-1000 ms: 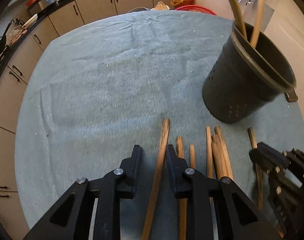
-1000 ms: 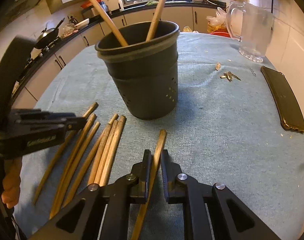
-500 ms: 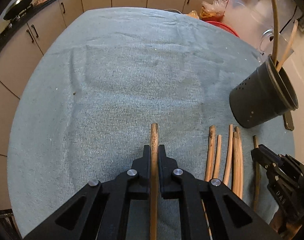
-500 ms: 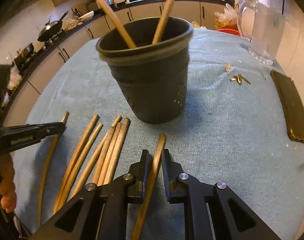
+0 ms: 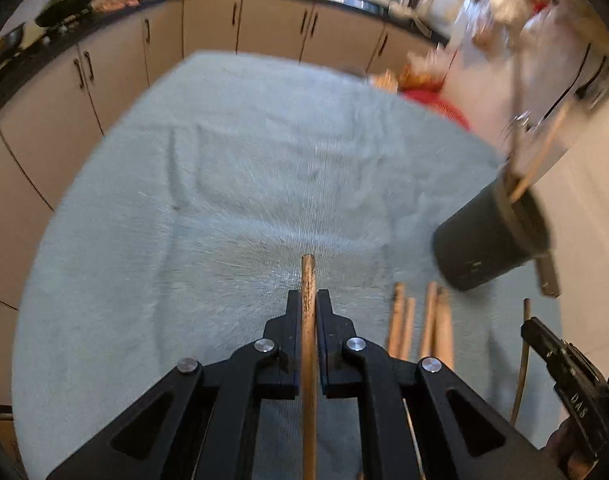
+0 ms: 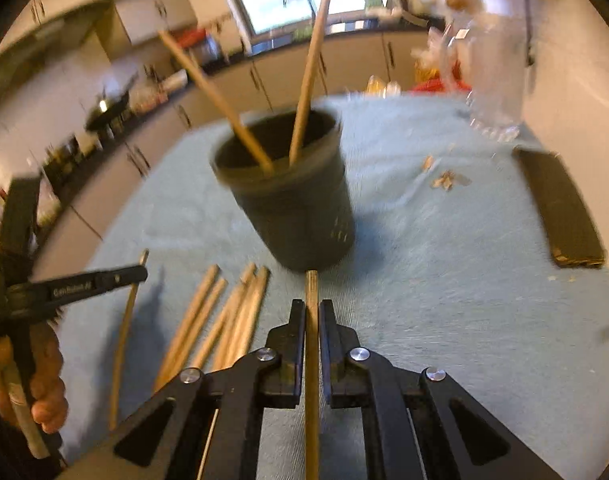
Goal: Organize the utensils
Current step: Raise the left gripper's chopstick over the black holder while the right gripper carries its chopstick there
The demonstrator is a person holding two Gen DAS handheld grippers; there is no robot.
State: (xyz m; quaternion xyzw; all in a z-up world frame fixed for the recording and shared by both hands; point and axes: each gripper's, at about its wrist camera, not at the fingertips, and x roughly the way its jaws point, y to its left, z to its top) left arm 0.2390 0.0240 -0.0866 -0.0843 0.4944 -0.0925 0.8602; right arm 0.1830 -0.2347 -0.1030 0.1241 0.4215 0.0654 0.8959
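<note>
My left gripper (image 5: 308, 300) is shut on a wooden stick (image 5: 308, 276) and holds it above the blue-grey cloth (image 5: 224, 184). My right gripper (image 6: 312, 310) is shut on another wooden stick (image 6: 311, 288), lifted off the cloth in front of the dark utensil holder (image 6: 292, 208). The holder has two sticks standing in it and shows at the right in the left wrist view (image 5: 488, 240). Several loose sticks (image 6: 224, 316) lie on the cloth left of my right gripper; they also show in the left wrist view (image 5: 420, 324).
A glass jug (image 6: 492, 68) stands at the back right, a dark phone (image 6: 560, 212) lies at the right, with small scraps (image 6: 444, 178) near it. Kitchen cabinets (image 5: 208, 32) surround the table. The right gripper's body (image 5: 564, 384) shows at the left wrist view's right edge.
Both grippers have risen and tilted up with their sticks. The right gripper has closed tight on its stick, which now points straight ahead. The views are blurred by motion.
</note>
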